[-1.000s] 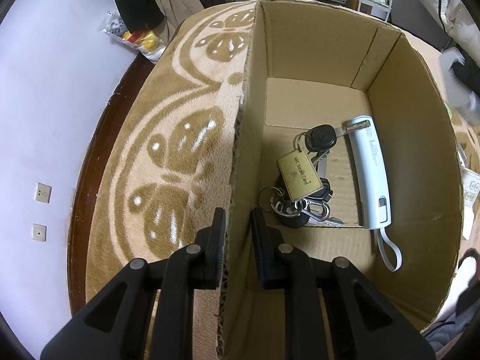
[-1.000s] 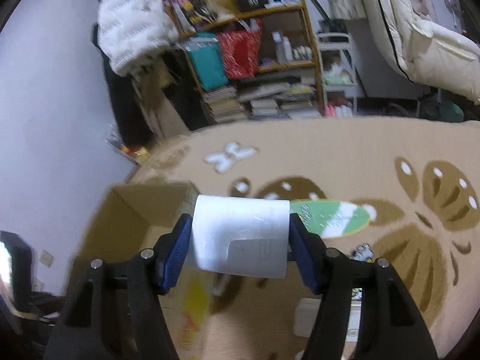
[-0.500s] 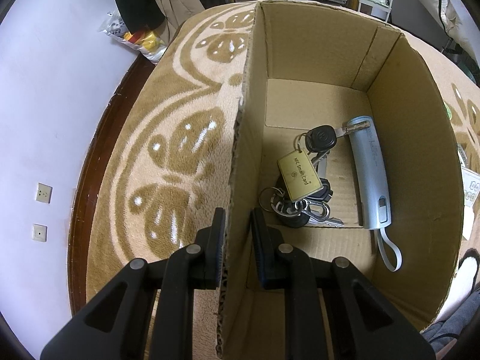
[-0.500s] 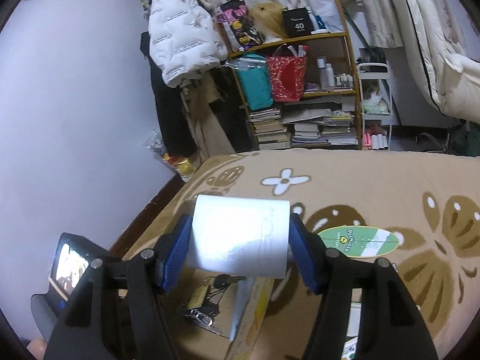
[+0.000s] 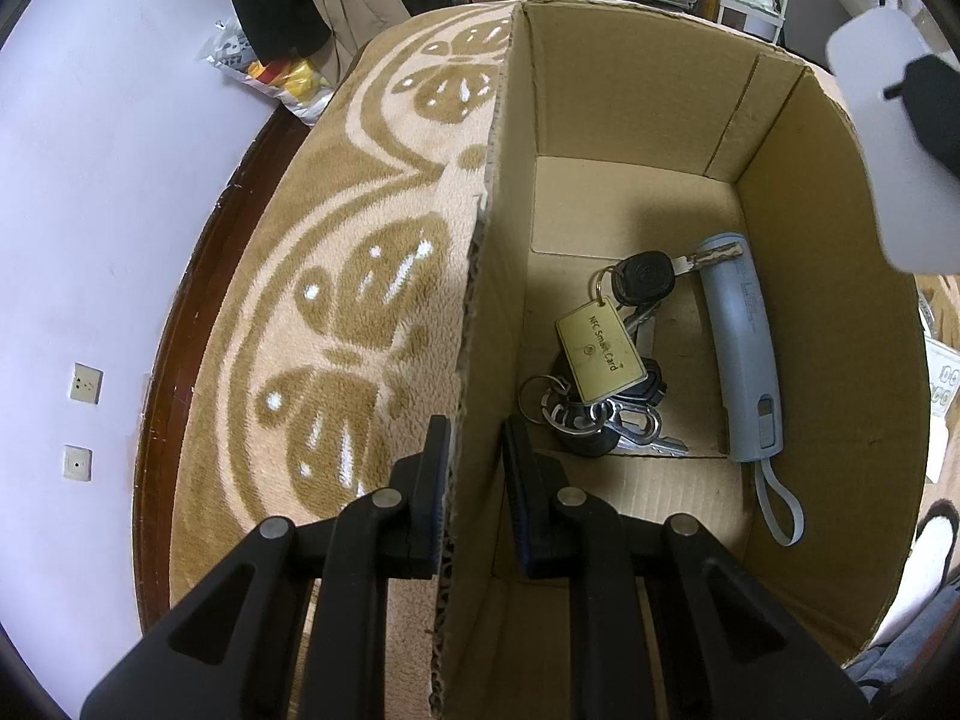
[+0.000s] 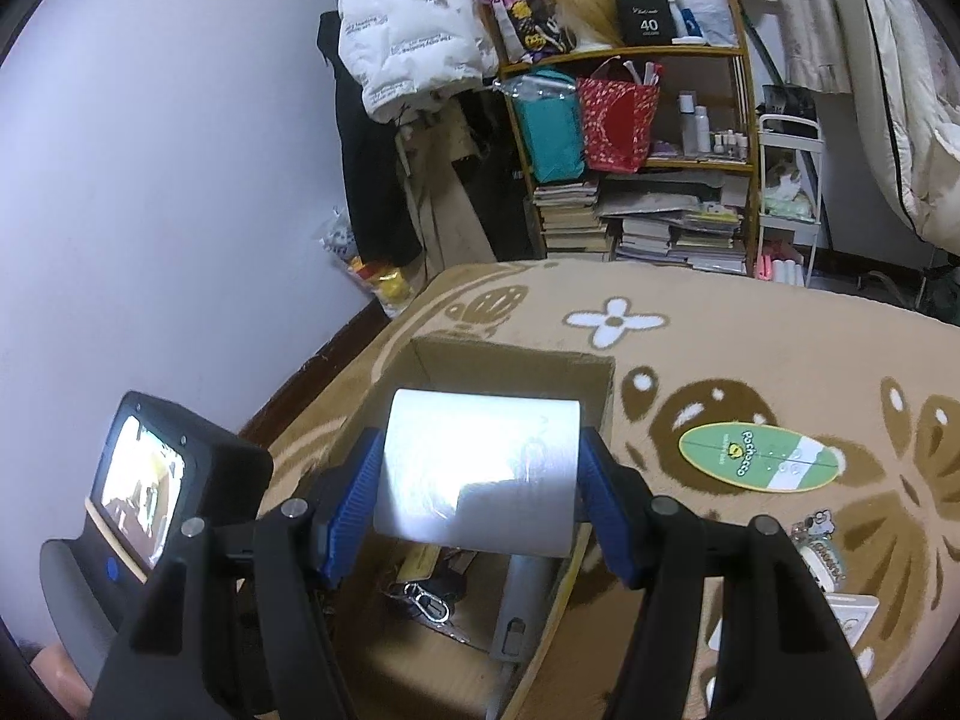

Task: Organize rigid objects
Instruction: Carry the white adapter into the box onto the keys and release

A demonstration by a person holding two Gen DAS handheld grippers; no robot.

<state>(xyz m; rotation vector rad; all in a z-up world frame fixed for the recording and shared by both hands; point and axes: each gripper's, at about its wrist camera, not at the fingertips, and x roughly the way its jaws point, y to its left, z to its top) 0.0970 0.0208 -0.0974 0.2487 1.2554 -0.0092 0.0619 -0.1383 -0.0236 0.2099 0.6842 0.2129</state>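
Note:
My left gripper (image 5: 474, 456) is shut on the left wall of an open cardboard box (image 5: 600, 108), one finger outside and one inside. On the box floor lie a bunch of keys with a yellow card tag (image 5: 603, 354) and a grey-blue stick with a wrist strap (image 5: 744, 354). My right gripper (image 6: 480, 474) is shut on a white plastic container (image 6: 480, 468) and holds it above the box (image 6: 516, 360). That container (image 5: 888, 138) also shows at the top right of the left wrist view, over the box's right wall.
The box stands on a tan patterned rug (image 5: 372, 276) beside a white wall (image 5: 90, 180). A green oval card (image 6: 759, 459) and small items (image 6: 822, 546) lie on the rug right of the box. A crowded bookshelf (image 6: 648, 180) stands behind.
My right gripper has carried the white container leftward to above the box, so it now enters the left wrist view and shades the box. My left gripper has not moved.

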